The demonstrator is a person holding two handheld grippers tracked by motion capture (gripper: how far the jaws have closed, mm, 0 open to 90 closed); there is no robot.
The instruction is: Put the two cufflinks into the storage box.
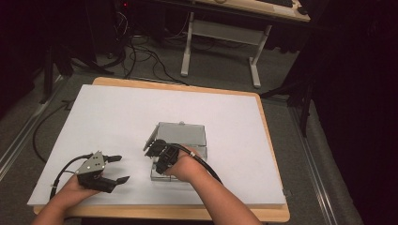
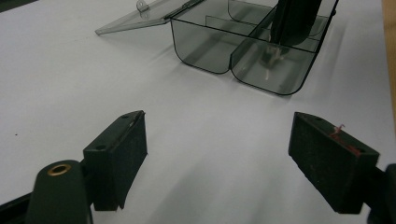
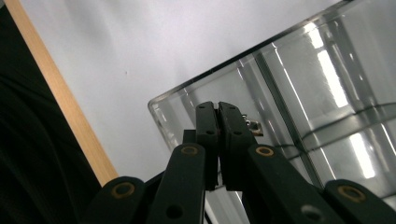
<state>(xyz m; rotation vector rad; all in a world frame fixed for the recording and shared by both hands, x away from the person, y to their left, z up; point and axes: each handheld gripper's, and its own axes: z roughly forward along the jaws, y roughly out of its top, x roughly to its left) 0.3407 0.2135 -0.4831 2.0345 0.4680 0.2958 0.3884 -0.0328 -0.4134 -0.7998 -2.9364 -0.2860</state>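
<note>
A clear plastic compartment box [image 1: 202, 151] stands open on the white board [image 1: 117, 117], its lid [image 1: 182, 133] lying flat on the far side. My right gripper [image 1: 150, 148] reaches down into a near compartment of the box [image 3: 327, 93]. Its jaws [image 3: 218, 108] are shut, and a small metal part [image 3: 253, 125] sticks out at their tips. In the left gripper view that part [image 2: 272, 56] hangs just below the right gripper [image 2: 276, 43] inside the box [image 2: 210, 56]. My left gripper [image 1: 123, 168] rests on the board to the left, open and empty [image 2: 217, 154].
The wooden table edge [image 3: 60, 93] runs close to the box's near side. Behind the table stand a white-legged desk [image 1: 256, 65] and loose cables [image 1: 145, 56] on the floor. A cable [image 1: 56, 180] trails from the left gripper.
</note>
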